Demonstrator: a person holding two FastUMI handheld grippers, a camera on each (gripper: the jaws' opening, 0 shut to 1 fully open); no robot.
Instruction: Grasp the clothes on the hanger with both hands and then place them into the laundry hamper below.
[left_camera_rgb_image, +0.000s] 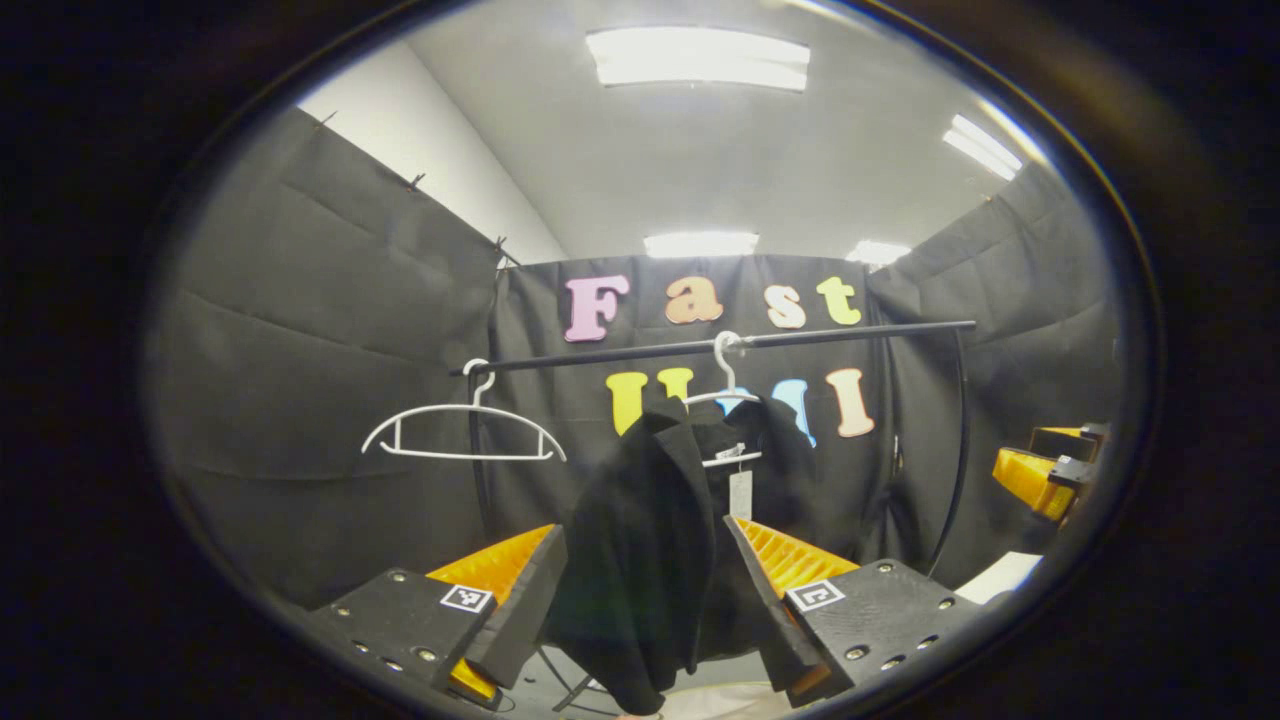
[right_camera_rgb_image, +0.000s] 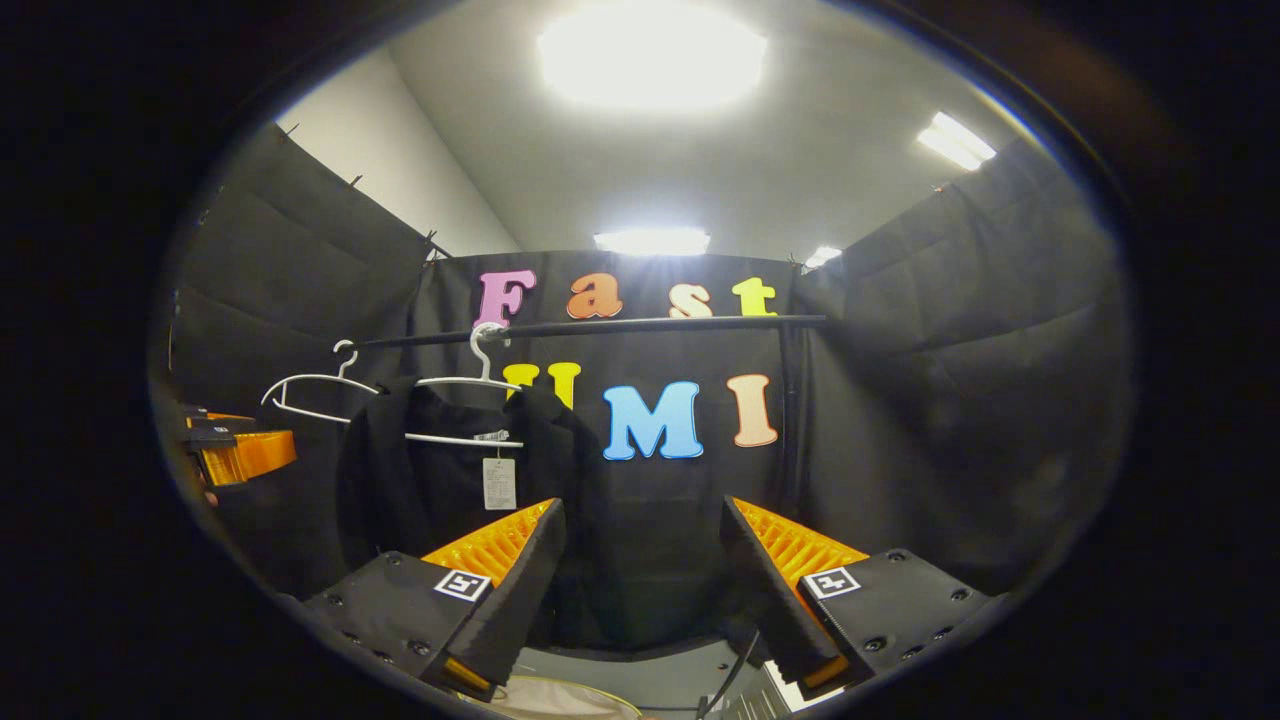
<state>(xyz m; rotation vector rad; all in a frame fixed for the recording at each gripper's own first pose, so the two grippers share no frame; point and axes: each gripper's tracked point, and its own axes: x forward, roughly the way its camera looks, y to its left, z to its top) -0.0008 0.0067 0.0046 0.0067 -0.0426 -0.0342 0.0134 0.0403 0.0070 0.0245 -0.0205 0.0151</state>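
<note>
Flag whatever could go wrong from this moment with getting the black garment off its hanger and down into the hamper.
1. The black garment hangs lopsided on its white hanger; a one-sided pull might drag the hanger along the rail or unhook it.
2. The left gripper is open around the cloth, while the right gripper, also open, faces the garment's edge, so its grasp may catch little fabric.
3. The empty hanger nearby could snag.

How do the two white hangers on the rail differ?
The left hanger is bare; the right hanger carries the black garment. The bare one hangs near the rail's end; the loaded one hangs nearer its middle. Both are white and hooked on that rail.
</note>
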